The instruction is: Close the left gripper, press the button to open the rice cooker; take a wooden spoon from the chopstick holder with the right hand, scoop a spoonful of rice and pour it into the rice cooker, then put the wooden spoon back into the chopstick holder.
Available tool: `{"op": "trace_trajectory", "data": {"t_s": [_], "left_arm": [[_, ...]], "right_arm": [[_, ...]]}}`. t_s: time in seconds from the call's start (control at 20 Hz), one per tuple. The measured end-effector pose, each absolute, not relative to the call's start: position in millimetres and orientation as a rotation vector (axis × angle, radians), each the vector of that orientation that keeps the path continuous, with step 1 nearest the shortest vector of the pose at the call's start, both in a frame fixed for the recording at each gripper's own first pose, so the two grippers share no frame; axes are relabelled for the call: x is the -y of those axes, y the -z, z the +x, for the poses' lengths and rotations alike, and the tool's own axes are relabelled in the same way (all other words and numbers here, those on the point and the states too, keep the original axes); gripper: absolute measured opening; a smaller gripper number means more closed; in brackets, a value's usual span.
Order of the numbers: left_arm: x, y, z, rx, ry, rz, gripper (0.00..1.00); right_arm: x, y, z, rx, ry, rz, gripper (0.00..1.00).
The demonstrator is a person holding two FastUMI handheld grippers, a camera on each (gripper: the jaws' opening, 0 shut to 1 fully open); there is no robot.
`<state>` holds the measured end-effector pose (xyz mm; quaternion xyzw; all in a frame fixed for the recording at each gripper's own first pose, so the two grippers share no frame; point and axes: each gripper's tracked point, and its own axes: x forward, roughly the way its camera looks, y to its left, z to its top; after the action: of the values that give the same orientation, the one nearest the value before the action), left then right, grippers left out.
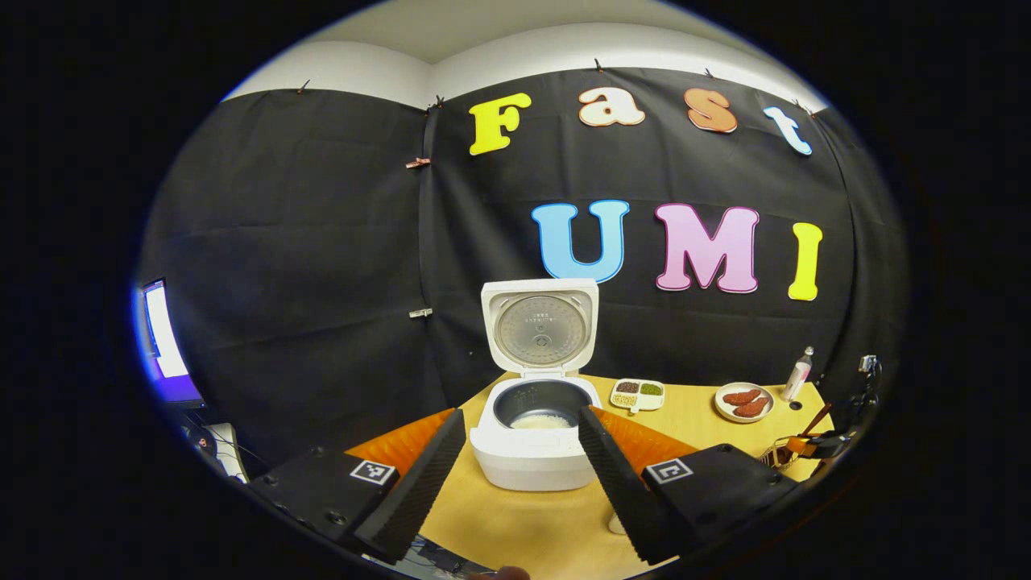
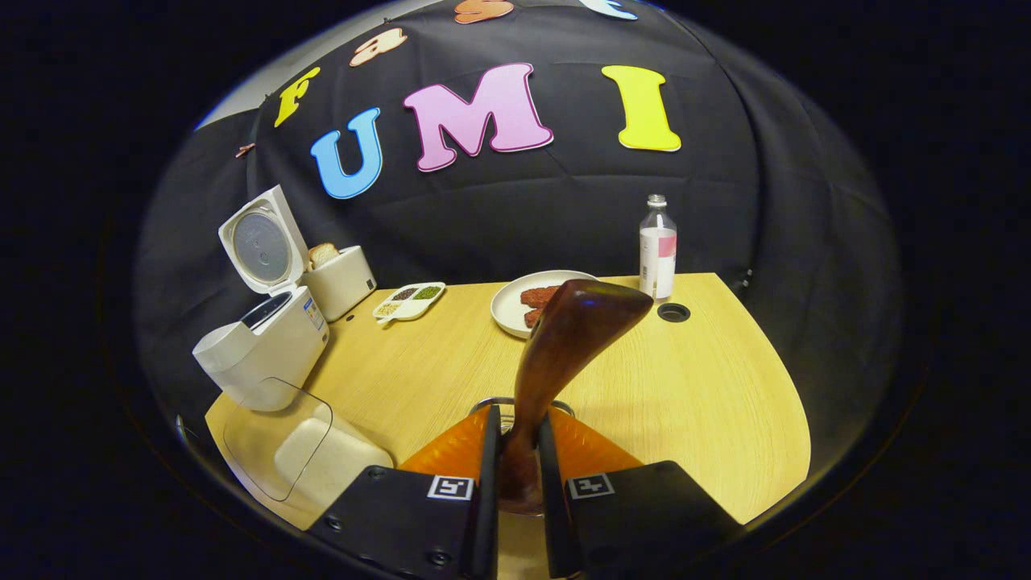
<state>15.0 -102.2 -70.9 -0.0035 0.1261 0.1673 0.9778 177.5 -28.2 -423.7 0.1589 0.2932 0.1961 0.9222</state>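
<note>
Holding spoon, cooker open

Gripping the spoon (image 2: 564, 346) by its handle, the right tool (image 2: 515, 451) has both fingers pressed on it, bowl raised above the tabletop (image 2: 685, 387). Left tool (image 1: 522, 451) stands wide, facing the cooker (image 1: 536, 435), lid up, rice in pot.

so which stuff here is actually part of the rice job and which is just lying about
Part of the job:
- rice cooker, lid open
- wooden spoon, held in the right gripper
- clear rice container

Lying about:
- plate of food
- bottle
- divided dish
- toaster
</note>
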Motion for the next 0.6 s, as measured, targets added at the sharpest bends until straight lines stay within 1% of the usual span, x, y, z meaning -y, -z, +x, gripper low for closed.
{"op": "trace_trajectory", "data": {"t_s": [0.05,0.1,0.2,0.25,0.4,0.6], "left_arm": [[102,70,15,-0.255,-0.333,-0.005,0.97],[101,71,15,-0.256,-0.335,0.001,0.97],[98,68,14,-0.252,-0.33,0.008,0.97],[97,66,15,-0.252,-0.327,0.01,0.97],[91,66,15,-0.246,-0.307,0.01,0.97],[75,67,13,-0.238,-0.26,0.001,0.97]], "right_arm": [[27,423,177,-0.601,-0.403,0.335,0.24],[28,421,176,-0.605,-0.394,0.35,0.28],[28,421,181,-0.616,-0.377,0.359,0.15],[31,419,180,-0.616,-0.372,0.345,0.17],[41,398,184,-0.575,-0.356,0.325,0.16],[58,347,190,-0.49,-0.308,0.341,0.16]]}}
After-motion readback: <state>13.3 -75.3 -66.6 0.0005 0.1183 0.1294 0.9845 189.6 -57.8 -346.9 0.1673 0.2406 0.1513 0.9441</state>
